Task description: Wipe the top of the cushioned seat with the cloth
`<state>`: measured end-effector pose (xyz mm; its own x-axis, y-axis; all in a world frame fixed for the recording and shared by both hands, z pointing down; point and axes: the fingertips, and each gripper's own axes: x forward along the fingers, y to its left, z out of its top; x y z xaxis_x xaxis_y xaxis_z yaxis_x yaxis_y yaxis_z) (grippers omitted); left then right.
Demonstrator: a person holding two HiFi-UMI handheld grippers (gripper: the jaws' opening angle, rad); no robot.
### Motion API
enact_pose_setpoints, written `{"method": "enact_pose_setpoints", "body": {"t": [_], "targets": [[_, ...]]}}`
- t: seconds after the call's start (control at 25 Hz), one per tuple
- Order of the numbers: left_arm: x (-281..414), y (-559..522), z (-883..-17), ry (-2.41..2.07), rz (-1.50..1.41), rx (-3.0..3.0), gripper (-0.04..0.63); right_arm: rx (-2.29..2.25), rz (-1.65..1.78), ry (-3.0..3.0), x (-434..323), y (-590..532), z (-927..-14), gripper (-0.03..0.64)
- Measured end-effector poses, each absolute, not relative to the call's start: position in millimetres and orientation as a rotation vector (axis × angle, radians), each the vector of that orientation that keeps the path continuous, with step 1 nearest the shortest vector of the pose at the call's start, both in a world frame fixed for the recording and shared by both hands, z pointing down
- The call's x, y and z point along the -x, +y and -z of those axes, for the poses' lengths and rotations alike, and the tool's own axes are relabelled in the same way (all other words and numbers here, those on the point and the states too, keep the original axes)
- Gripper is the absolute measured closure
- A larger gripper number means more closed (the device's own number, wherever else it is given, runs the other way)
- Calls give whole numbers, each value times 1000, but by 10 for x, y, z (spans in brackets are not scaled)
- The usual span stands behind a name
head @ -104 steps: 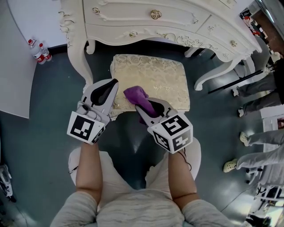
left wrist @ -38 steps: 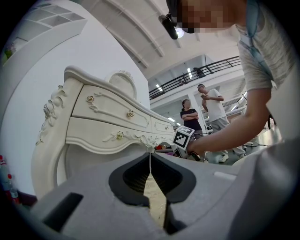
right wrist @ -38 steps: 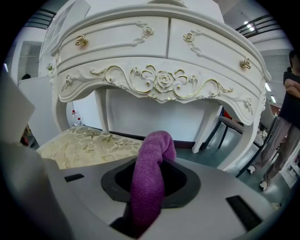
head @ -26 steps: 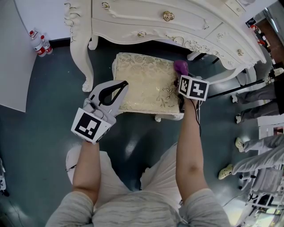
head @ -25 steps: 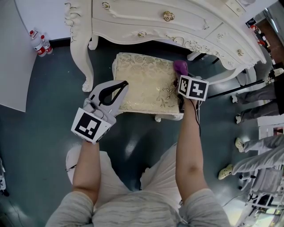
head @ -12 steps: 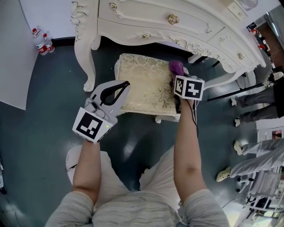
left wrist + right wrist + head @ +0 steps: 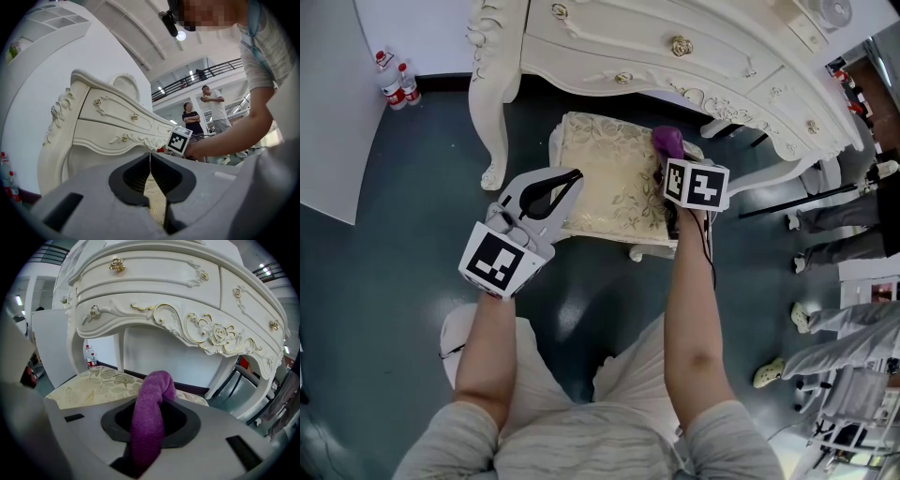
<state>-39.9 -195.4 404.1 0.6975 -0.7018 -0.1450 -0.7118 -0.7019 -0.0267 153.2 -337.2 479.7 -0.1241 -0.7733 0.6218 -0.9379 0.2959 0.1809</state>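
My right gripper (image 7: 672, 164) has its fingers clamped on a purple knitted cloth (image 7: 150, 413). The cloth runs up between them and curls over past their tips in a rounded bulge. In the head view, that bulge sits at the far right corner of the cream cushioned seat with a leaf pattern (image 7: 605, 178). The corner is close to the curved front of the white carved dresser with gold knobs (image 7: 675, 56). The cloth is over the cushion there, but I cannot tell whether it presses on the fabric or hangs just above it. In the right gripper view, the seat top spreads out to the left of the cloth and beyond it, under the dresser's scrolled apron.

My left gripper (image 7: 572, 176) has its fingers drawn together, tips meeting, with nothing held between them. The only gap is the dark hollow behind the tips. In the head view, it is over the near left edge of the seat and points toward the dresser, well apart from the right one. In the left gripper view, a strip of the patterned cushion shows through that hollow. The black-and-white marker cube (image 7: 179, 141) of my right gripper also shows just past the tips, with my right forearm behind it.

The seat stands on a dark grey-blue floor (image 7: 394, 262). Two small water bottles with red caps (image 7: 397, 82) stand by the white wall at the far left. Two people (image 7: 201, 112) stand in the background.
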Motion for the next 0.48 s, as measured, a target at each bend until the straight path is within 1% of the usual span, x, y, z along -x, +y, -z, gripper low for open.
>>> {"method": "enact_pose_setpoints", "body": {"t": [0.48], "targets": [[463,-1949,-4048,1192,-198,2810,580,-1454,-316,-1987,-1116,-3383,-4802,520]]}}
